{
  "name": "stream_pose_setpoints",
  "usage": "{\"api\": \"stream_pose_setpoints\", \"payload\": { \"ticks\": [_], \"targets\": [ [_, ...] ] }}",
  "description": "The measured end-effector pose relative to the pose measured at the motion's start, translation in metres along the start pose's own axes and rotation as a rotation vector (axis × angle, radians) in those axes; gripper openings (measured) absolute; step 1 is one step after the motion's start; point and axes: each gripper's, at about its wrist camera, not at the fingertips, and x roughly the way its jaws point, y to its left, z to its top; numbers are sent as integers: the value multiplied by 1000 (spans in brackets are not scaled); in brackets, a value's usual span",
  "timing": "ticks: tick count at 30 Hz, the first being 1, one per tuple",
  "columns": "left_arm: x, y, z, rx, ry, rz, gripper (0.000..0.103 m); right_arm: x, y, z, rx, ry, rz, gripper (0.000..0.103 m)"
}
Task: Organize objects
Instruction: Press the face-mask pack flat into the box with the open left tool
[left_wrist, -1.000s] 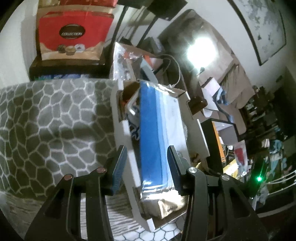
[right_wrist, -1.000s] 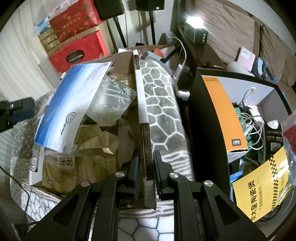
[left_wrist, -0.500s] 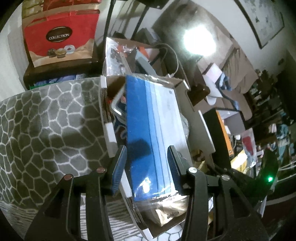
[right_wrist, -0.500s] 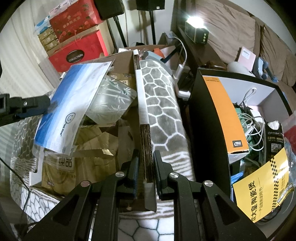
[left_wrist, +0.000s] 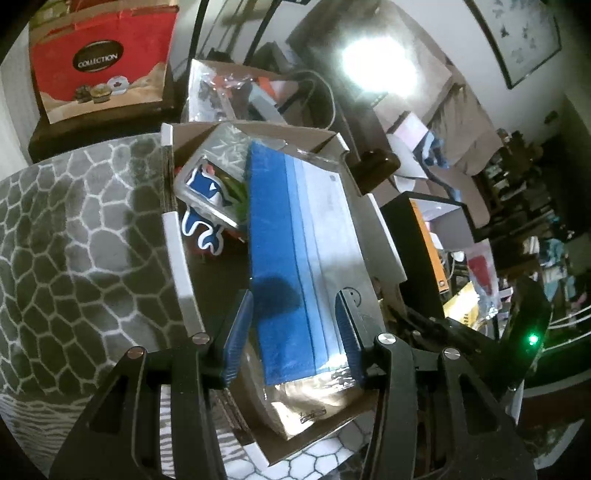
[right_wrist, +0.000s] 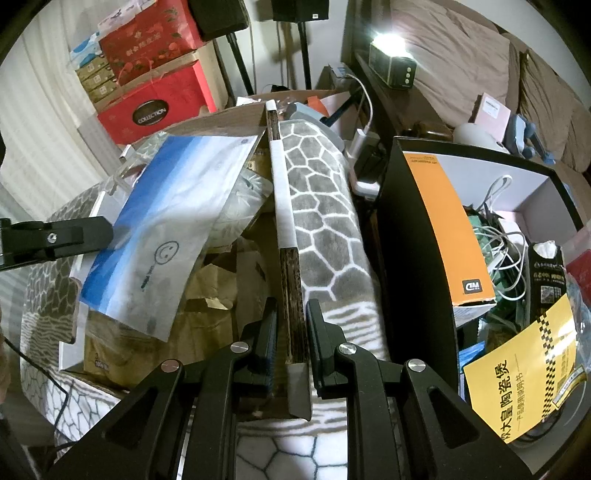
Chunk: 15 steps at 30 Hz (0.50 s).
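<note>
A flat blue-and-white pouch (left_wrist: 295, 240) with a smiley face lies slanted on top of the packets in an open cardboard box (left_wrist: 373, 229). My left gripper (left_wrist: 293, 332) hovers open over the pouch's near end, one finger at each side, the pads not pressing on it. In the right wrist view the pouch (right_wrist: 166, 229) has the left gripper (right_wrist: 109, 230) at its left edge. My right gripper (right_wrist: 290, 325) is shut on the box's right wall (right_wrist: 282, 206), a dark corrugated edge with white tape.
A grey honeycomb blanket (left_wrist: 74, 240) surrounds the box. A clear tray with a blue figure (left_wrist: 210, 184) lies inside it. A red COLLECTION bag (right_wrist: 155, 107) stands behind. A black box with an orange side (right_wrist: 443, 229), cables and a yellow leaflet (right_wrist: 528, 369) crowd the right.
My left gripper has moved in over the pouch, reaching its left edge in the right wrist view. The pouch, the box and the right gripper have stayed put.
</note>
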Motion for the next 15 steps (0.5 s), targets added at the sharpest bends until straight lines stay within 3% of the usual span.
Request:
{"api": "stream_pose_setpoints", "payload": {
  "ticks": [6, 15],
  "targets": [
    [-16, 11, 4, -27, -30, 4, 49, 1, 1, 0, 0, 2, 1, 16],
    [-5, 6, -14, -7, 39, -36, 49, 0, 0, 0, 1, 2, 3, 16]
  ]
}}
